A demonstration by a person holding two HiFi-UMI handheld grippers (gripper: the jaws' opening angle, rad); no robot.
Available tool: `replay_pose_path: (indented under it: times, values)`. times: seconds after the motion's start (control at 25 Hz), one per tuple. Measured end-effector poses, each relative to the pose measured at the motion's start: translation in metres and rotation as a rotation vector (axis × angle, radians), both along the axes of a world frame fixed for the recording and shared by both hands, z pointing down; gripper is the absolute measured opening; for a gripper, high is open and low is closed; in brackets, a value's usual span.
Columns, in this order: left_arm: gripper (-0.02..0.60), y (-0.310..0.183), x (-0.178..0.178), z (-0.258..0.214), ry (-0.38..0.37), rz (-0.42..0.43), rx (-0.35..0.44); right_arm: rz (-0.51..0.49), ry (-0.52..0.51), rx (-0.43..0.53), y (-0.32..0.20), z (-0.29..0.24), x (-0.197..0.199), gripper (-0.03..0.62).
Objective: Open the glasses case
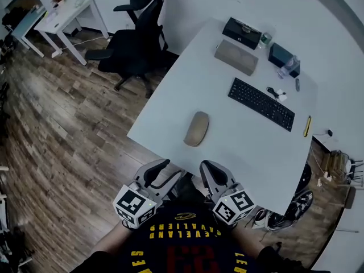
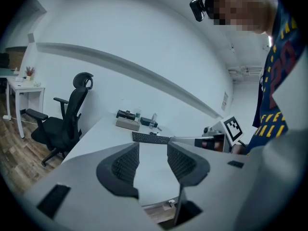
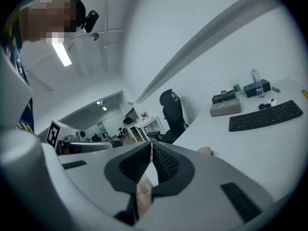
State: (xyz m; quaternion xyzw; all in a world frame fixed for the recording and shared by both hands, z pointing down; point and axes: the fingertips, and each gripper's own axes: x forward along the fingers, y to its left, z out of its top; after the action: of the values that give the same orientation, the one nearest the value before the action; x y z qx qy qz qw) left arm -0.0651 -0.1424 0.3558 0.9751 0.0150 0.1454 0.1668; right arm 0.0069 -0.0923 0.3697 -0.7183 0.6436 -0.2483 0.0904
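Note:
The glasses case (image 1: 197, 128) is a tan oval pod lying closed near the front edge of the white table (image 1: 239, 141). Both grippers hang below that edge, close to my body and short of the case. My left gripper (image 1: 170, 169) has its jaws apart with nothing between them; in the left gripper view (image 2: 153, 150) bare table shows through the gap. My right gripper (image 1: 208, 167) is shut, its tips meeting (image 3: 151, 146) on nothing. A sliver of the case (image 3: 206, 151) peeks over its right jaw.
A black keyboard (image 1: 261, 103) lies right of centre on the table. A tan box (image 1: 236, 57), a black box (image 1: 242, 32) and bottles stand at the far end. A black office chair (image 1: 139, 38) stands left of the table on the wooden floor.

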Motion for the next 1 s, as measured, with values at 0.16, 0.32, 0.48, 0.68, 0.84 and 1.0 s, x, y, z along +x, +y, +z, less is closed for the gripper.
replay_pose_path:
  times: [0.16,0.32,0.48,0.68,0.84,1.0]
  values:
    - [0.193,-0.007,0.032,0.008,-0.044,0.022,0.006,0.036,-0.041,-0.009,-0.008,0.014,0.034,0.025]
    - [0.192,-0.010,0.067,0.015,-0.082,0.057,0.009,0.076,-0.091,-0.027,-0.008,0.030,0.066,0.025]
    - [0.192,-0.014,0.098,0.024,-0.120,0.082,0.028,0.082,-0.122,-0.045,-0.008,0.044,0.097,0.025]
    - [0.193,-0.027,0.131,0.048,-0.182,0.104,0.086,0.028,-0.105,-0.110,-0.012,0.068,0.123,0.025]
    - [0.193,-0.036,0.152,0.072,-0.239,0.127,0.131,0.014,-0.102,-0.150,-0.013,0.089,0.137,0.025]
    - [0.193,-0.034,0.156,0.097,-0.323,0.197,0.186,0.010,-0.204,-0.203,-0.012,0.111,0.127,0.026]
